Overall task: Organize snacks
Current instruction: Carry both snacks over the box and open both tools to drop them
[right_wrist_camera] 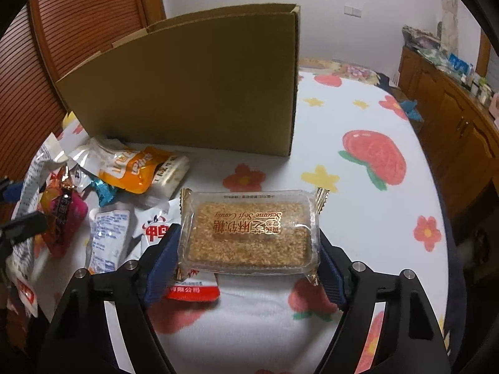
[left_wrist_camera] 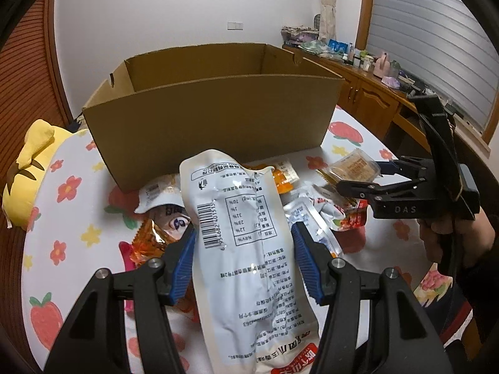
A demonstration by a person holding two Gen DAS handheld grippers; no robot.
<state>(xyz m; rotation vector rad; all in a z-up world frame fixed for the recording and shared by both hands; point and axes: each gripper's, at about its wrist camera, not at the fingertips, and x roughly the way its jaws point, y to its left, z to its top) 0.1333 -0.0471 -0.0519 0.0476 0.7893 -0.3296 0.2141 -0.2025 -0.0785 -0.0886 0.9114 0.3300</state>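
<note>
**A:** Left wrist view, near end first – what's the left gripper (left_wrist_camera: 243, 249) doing?

**B:** Pinching a long white snack pouch (left_wrist_camera: 240, 249) btw its blue pads, barcode side up. Pouch runs lengthwise out past the fingertips, lifted above the pile.

**A:** Right side?

**B:** Right gripper (right_wrist_camera: 249, 246) has a clear-wrapped sesame candy pack (right_wrist_camera: 249, 233) btw its pads; both pads sit against the pack's short ends. Pack's level, just above the flowered cloth (right_wrist_camera: 358, 218).

**A:** Rest of the snacks?

**B:** Loose heap on the cloth, left of the right gripper: orange packet (right_wrist_camera: 134, 168), white sachet (right_wrist_camera: 107, 240), red-and-white bag (right_wrist_camera: 190, 290), plus others.

**A:** Further back?

**B:** Open cardboard box (left_wrist_camera: 212, 115) standing upright on the cloth, just behind the heap. Inside is hidden from both views. Yellow plush (left_wrist_camera: 28, 168) beside the box's left end, wooden cabinets (left_wrist_camera: 371, 99) w/ clutter along the wall.
</note>
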